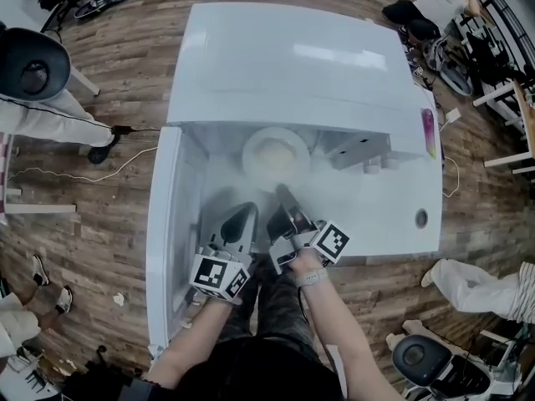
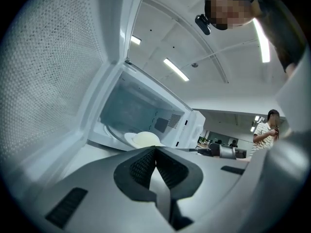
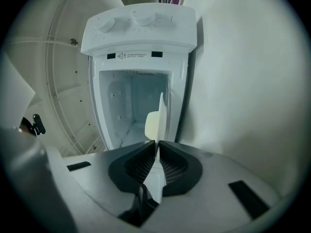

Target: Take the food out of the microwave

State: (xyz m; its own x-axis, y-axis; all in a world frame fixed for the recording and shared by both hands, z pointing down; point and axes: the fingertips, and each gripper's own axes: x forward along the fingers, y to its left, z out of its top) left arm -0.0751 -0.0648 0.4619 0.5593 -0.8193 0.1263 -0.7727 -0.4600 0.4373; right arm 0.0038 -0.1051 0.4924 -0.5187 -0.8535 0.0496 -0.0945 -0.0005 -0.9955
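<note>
The white microwave [image 1: 292, 65] stands with its door [image 1: 171, 241] swung open to the left. A white plate with pale food [image 1: 276, 154] sits at the mouth of the cavity. My right gripper [image 1: 282, 192] reaches to the plate's near rim. In the right gripper view the thin rim of the plate [image 3: 155, 123] runs edge-on between the jaws, and my right gripper [image 3: 158, 143] is shut on it. My left gripper [image 1: 248, 209] hangs just left of it, short of the plate, shut with nothing in it. In the left gripper view the plate [image 2: 143, 139] lies beyond the tips of my left gripper [image 2: 155, 150].
The microwave rests on a white table [image 1: 393, 211] with a small round object [image 1: 421, 218] near its right edge. Control knobs [image 3: 141, 18] line the panel beside the cavity. People and chairs stand around the table on a wood floor; a person in a striped shirt [image 2: 266, 130] is at the far right.
</note>
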